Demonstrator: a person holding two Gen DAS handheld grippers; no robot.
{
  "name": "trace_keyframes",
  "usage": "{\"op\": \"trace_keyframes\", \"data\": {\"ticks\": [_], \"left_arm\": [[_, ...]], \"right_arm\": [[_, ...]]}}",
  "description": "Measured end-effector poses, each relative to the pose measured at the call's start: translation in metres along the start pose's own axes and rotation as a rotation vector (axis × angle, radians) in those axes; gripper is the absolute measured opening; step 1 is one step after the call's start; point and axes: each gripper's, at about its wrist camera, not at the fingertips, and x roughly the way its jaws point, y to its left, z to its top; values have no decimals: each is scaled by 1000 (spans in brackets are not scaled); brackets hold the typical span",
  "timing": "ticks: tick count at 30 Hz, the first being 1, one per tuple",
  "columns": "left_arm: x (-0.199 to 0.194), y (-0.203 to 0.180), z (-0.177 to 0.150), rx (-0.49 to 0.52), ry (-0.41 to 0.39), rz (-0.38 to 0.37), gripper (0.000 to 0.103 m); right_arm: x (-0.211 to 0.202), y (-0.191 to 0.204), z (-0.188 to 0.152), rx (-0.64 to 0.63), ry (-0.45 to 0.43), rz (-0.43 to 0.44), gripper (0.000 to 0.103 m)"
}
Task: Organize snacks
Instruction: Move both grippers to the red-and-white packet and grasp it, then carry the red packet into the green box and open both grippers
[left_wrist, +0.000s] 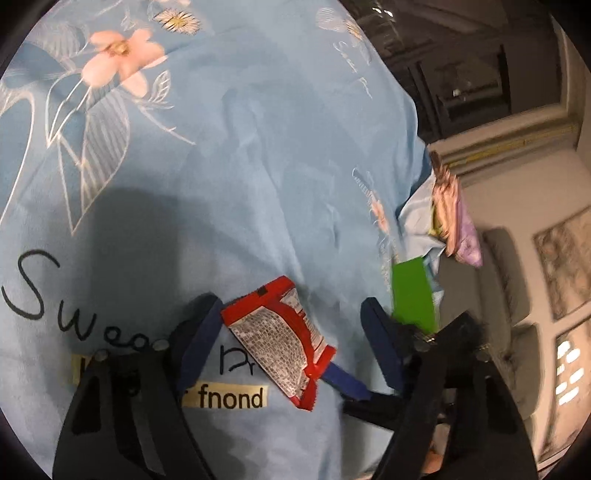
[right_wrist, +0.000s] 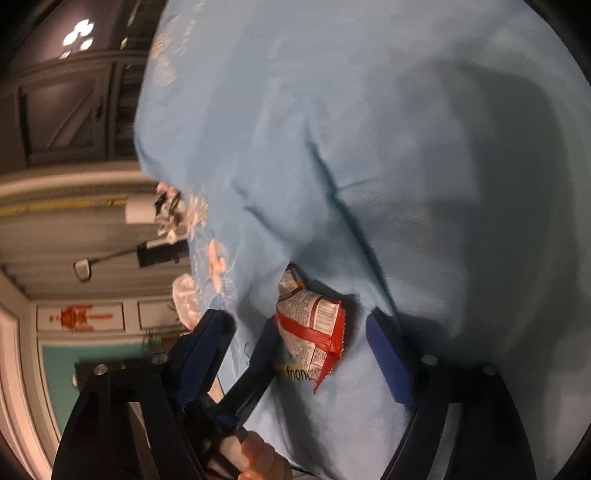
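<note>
A red snack packet (left_wrist: 282, 339) lies on the light blue flowered cloth (left_wrist: 229, 166), printed back facing up, and both grippers are down around it. In the left wrist view, the left gripper (left_wrist: 291, 332) straddles the packet: its left blue pad (left_wrist: 201, 332) touches the packet's upper left corner, while the right pad (left_wrist: 380, 339) stands clear of it. So the jaws are partly open, with no firm pinch showing. A blue finger (left_wrist: 345, 380) of the other gripper pokes out from beneath the packet's lower right edge.

Over to the right wrist view, and the same packet (right_wrist: 312, 328) sits between the right gripper (right_wrist: 295, 350) fingers. Its right pad (right_wrist: 388, 362) is apart from the packet, and the left pad (right_wrist: 207, 354) is well off to the side. These jaws are partly open too, gripping nothing. A blue finger of the left gripper (right_wrist: 264, 343) rests against the packet's left edge, and a hand (right_wrist: 258, 458) shows at the bottom on its handle.

At the cloth's far edge, a green packet (left_wrist: 413, 295) and a purple packet (left_wrist: 467, 236) lie beside a blurred snack wrapper (left_wrist: 445, 195).
</note>
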Motion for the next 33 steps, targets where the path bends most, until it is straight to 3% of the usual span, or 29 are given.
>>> {"op": "trace_keyframes", "data": {"ticks": [1, 3, 5, 6, 11, 13, 17, 19, 22, 25, 26, 29, 33], "left_arm": [[-1, 4, 1, -13, 3, -12, 65], [-1, 12, 0, -21, 21, -19, 39], [-1, 19, -3, -31, 24, 4, 21], [-2, 22, -4, -42, 21, 4, 18], [-2, 20, -6, -35, 25, 23, 19], [-1, 14, -7, -15, 22, 15, 25], [1, 4, -8, 22, 34, -36, 54], [5, -5, -9, 77, 60, -26, 59], [8, -7, -12, 89, 47, -1, 58], [6, 8, -8, 10, 41, -15, 33], [6, 15, -6, -12, 43, -11, 18], [4, 28, -5, -50, 42, -54, 16], [3, 16, -10, 0, 17, 2, 14]], "right_arm": [[-1, -4, 0, 11, -6, 2, 69], [-2, -9, 1, 34, -10, 0, 59], [-3, -12, 2, 46, -4, -9, 52], [-3, -9, 2, 34, 0, -20, 52], [4, 1, 2, 6, -7, -63, 51], [4, 1, 3, -6, -4, -78, 46], [1, -7, 5, -3, 6, -73, 31], [0, -14, 7, 10, 8, -57, 26], [1, -16, 8, -7, 4, -35, 22], [1, -17, 8, -8, 5, -28, 21], [1, -16, 8, -6, 6, -28, 21], [2, -14, 7, -18, -1, -35, 21], [3, -9, 7, -55, -19, -57, 21]]}}
